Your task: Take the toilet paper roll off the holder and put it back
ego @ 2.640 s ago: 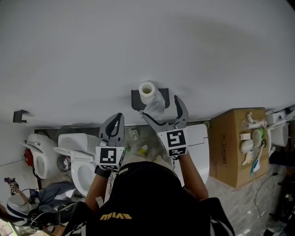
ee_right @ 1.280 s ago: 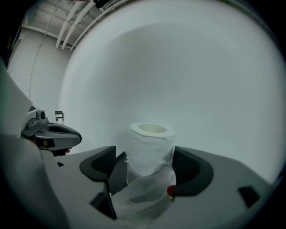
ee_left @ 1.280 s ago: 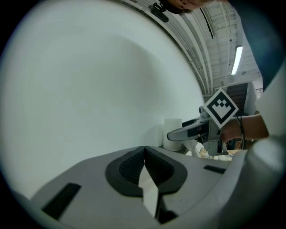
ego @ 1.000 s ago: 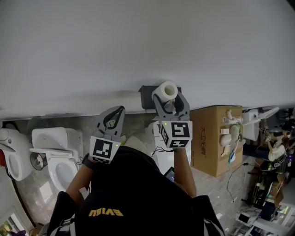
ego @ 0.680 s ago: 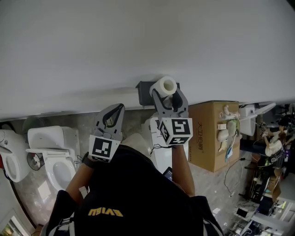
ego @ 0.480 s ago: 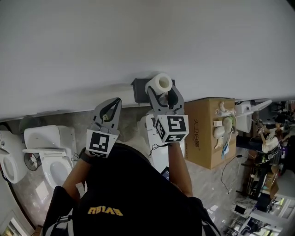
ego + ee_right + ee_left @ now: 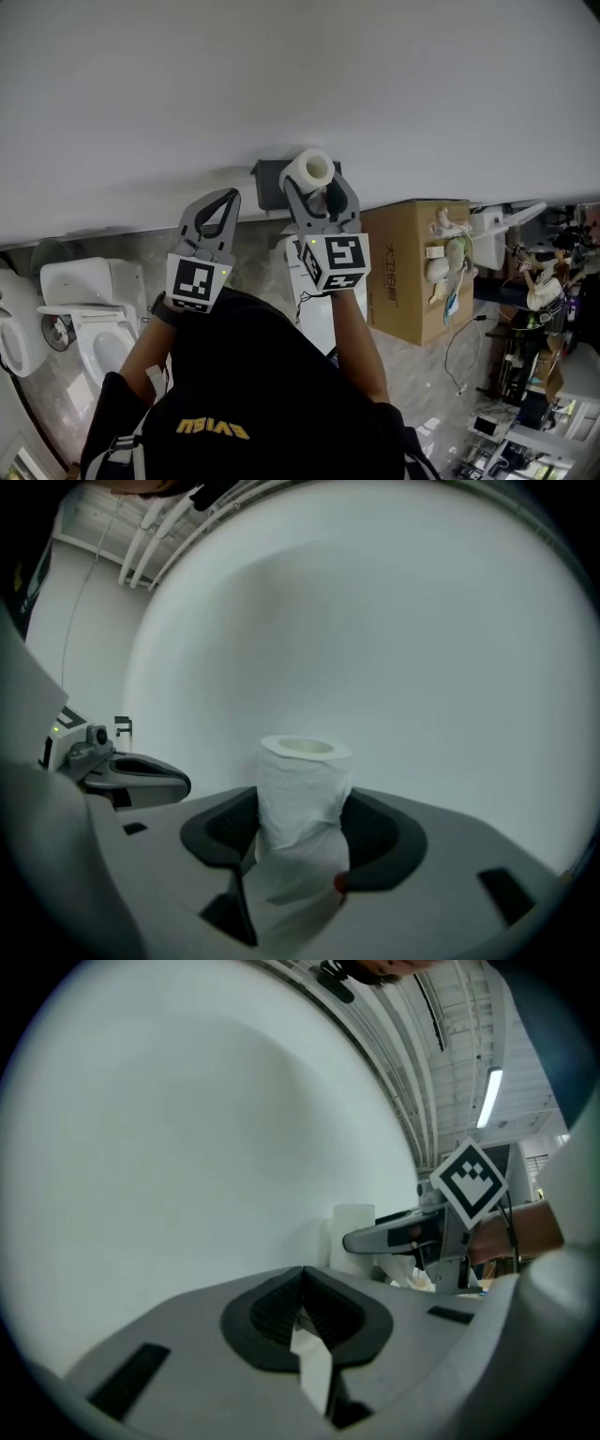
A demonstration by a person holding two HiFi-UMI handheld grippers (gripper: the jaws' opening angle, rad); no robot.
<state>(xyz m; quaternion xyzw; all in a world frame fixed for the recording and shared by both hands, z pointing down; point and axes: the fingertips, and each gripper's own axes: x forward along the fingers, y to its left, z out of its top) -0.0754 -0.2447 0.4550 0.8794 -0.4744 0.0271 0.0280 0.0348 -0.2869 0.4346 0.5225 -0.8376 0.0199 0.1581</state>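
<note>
The white toilet paper roll (image 7: 309, 170) stands upright between the pads of my right gripper (image 7: 317, 193), which is shut on it; those jaws have just been closing slightly with the roll between them. In the right gripper view the roll (image 7: 302, 789) has a loose tail hanging down and only bare wall behind it. The dark holder (image 7: 265, 185) is on the wall just left of the roll, and the roll is off it. My left gripper (image 7: 217, 208) hovers left of the holder, shut, and I see nothing held in it. In the left gripper view its jaws (image 7: 302, 1279) meet.
A white wall (image 7: 281, 84) fills the top. Below it are a cardboard box (image 7: 412, 272) at the right, a white toilet (image 7: 89, 323) at the left and a white fixture (image 7: 314, 305) under my right arm. Cables and clutter (image 7: 525, 375) lie far right.
In the earliest frame my right gripper was open around the roll at the holder; now it holds the roll off it. Over the last second my left gripper has edged toward the wall.
</note>
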